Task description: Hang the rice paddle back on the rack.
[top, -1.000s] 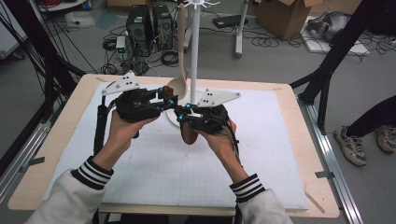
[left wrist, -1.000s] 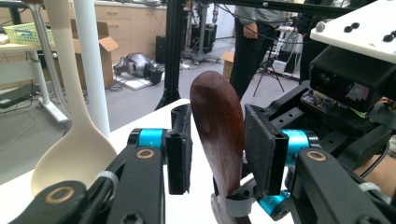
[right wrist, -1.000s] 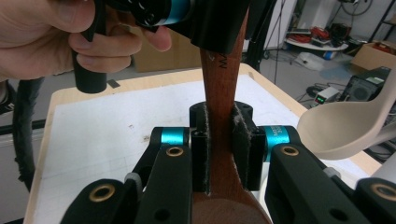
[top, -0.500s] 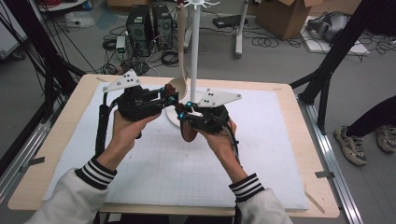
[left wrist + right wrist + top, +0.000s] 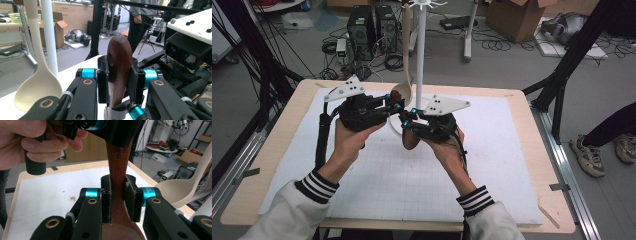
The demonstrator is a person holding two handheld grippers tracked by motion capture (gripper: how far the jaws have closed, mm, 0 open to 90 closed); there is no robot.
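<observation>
Nearest the person, two sleeves with striped cuffs reach over the white gridded mat (image 5: 402, 185) on the pale wooden tabletop (image 5: 272, 165). Both hands meet above the mat's middle, sharing one dark brown wooden spoon (image 5: 409, 140).

The right claw (image 5: 408, 125) is clamped on the spoon's neck, its pads pressed flat against the wood just above the bowl (image 5: 117, 195). The left claw (image 5: 393, 104) has just been closing, and its pads now bear on the handle's rounded end (image 5: 119, 62), so the spoon is pinched at two places and carried clear of the mat.

The spoon's long axis runs from the bowl near the person's right palm up and away to the handle tip in the left claw, tilted rather than level.

I judge it light, rigid and not fragile; the smooth finish could slip or twist between padded faces, so the flat-sided neck is the surest hold, and the tapered tip the weaker one.

Just beyond hangs a cream plastic ladle (image 5: 403, 90) beside the white upright post (image 5: 420, 65) of a utensil stand.
</observation>
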